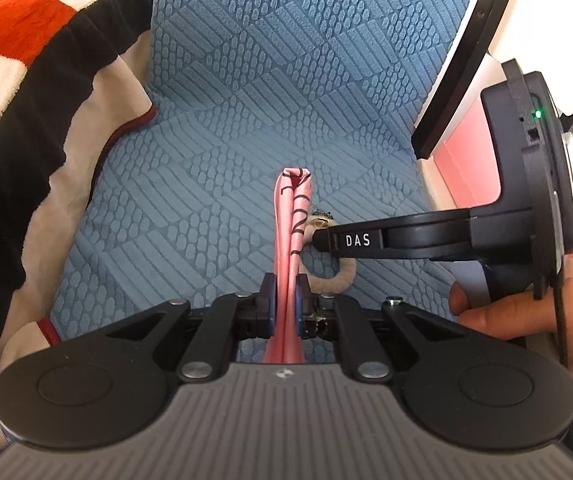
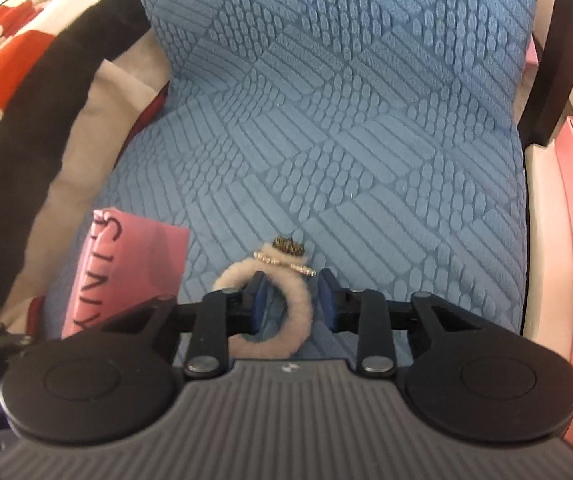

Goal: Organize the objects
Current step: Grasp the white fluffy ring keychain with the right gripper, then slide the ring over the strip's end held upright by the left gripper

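My left gripper [image 1: 286,292] is shut on a flat pink bag [image 1: 291,240] with black lettering, which I see edge-on and upright over the blue seat. In the right wrist view the same pink bag [image 2: 126,272] stands at the lower left. A fluffy beige ring [image 2: 286,320] with a jewelled bow lies on the seat. My right gripper [image 2: 292,292] straddles one side of its band, one pad inside the loop and one outside, with a gap showing at the outer pad. The left wrist view shows the right gripper [image 1: 326,240] reaching in from the right beside the fluffy ring [image 1: 338,280].
The blue textured seat cushion [image 2: 326,140] fills both views. A red, white and black blanket [image 1: 26,80] is heaped at the left. A black-edged white and pink furniture side [image 2: 566,200] borders the right. A person's hand [image 1: 506,312] holds the right gripper.
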The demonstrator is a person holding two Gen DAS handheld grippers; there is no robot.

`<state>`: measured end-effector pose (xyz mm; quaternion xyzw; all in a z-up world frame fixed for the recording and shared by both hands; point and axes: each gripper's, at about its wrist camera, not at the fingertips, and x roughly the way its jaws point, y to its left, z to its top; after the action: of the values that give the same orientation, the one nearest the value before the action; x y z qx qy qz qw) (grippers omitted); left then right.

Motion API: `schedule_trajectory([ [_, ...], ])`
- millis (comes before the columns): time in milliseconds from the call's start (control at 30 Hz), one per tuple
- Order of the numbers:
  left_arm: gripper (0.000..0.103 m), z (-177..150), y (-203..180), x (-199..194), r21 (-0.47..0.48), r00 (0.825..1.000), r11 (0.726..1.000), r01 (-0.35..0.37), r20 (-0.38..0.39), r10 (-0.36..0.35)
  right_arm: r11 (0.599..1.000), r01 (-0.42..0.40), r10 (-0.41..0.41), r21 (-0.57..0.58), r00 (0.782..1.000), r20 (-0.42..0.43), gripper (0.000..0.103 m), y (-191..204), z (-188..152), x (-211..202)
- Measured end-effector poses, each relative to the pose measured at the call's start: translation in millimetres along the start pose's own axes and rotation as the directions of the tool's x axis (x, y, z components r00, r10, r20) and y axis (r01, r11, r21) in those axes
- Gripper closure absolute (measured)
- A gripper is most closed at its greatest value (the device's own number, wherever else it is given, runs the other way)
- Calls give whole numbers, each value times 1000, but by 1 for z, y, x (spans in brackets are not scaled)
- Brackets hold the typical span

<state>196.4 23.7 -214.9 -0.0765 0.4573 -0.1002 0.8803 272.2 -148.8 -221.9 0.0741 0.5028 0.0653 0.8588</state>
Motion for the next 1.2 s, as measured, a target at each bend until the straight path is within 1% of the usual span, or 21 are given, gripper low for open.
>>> schedule_trajectory([
  [67, 92, 0, 1, 2, -5, 1000, 1000, -1, -1, 1, 999, 20, -20, -34, 1000, 1, 84, 3, -1, 0],
  [100, 92, 0, 1, 2, -8, 1000, 1000, -3, -3, 3, 999, 28, -28, -37, 1000, 2, 90, 4, -1, -1],
  [133, 92, 1, 1, 3, -10, 1000, 1000, -6, -4, 6, 1000, 20, -20, -21, 1000, 3, 92, 2, -1, -2],
  [200, 92, 1, 1, 5, -7, 1000, 1000, -11, -6, 11, 1000, -2, 1, 31, 1000, 22, 93, -4, 1, -8],
  [367, 92, 2, -4, 10, 7, 1000, 1000, -19, -10, 19, 992, -2, -12, 123, 994, 112, 95, -23, 9, -33],
  [533, 92, 0, -8, 13, 34, 1000, 999, -18, -12, 19, 979, -48, 5, 199, 977, 215, 95, -40, 15, -64],
  [667, 92, -5, -15, 16, 70, 1000, 997, -16, -15, 17, 955, -130, 51, 267, 957, 285, 95, -53, 16, -86],
  [800, 92, -8, -22, 20, 111, 1000, 994, -19, -15, 21, 911, -240, 124, 335, 935, 333, 95, -63, 14, -98],
  [867, 92, -9, -25, 21, 127, 1000, 992, -23, -16, 25, 883, -304, 173, 359, 919, 354, 95, -65, 14, -101],
  [967, 92, -11, -30, 20, 145, 1000, 989, -19, -12, 22, 850, -365, 226, 381, 905, 361, 95, -61, 15, -98],
  [1033, 92, -13, -32, 18, 161, 1000, 987, -22, -5, 23, 839, -377, 247, 393, 906, 342, 95, -55, 15, -91],
  [1067, 92, -14, -33, 17, 169, 1000, 985, -25, 0, 25, 839, -366, 241, 403, 913, 328, 95, -52, 14, -86],
  [1133, 92, -16, -35, 15, 183, 1000, 983, -31, 11, 29, 855, -322, 215, 407, 933, 288, 95, -45, 12, -77],
  [1200, 92, -17, -36, 14, 193, 999, 981, -35, 14, 33, 875, -259, 172, 409, 956, 238, 95, -40, 10, -68],
])
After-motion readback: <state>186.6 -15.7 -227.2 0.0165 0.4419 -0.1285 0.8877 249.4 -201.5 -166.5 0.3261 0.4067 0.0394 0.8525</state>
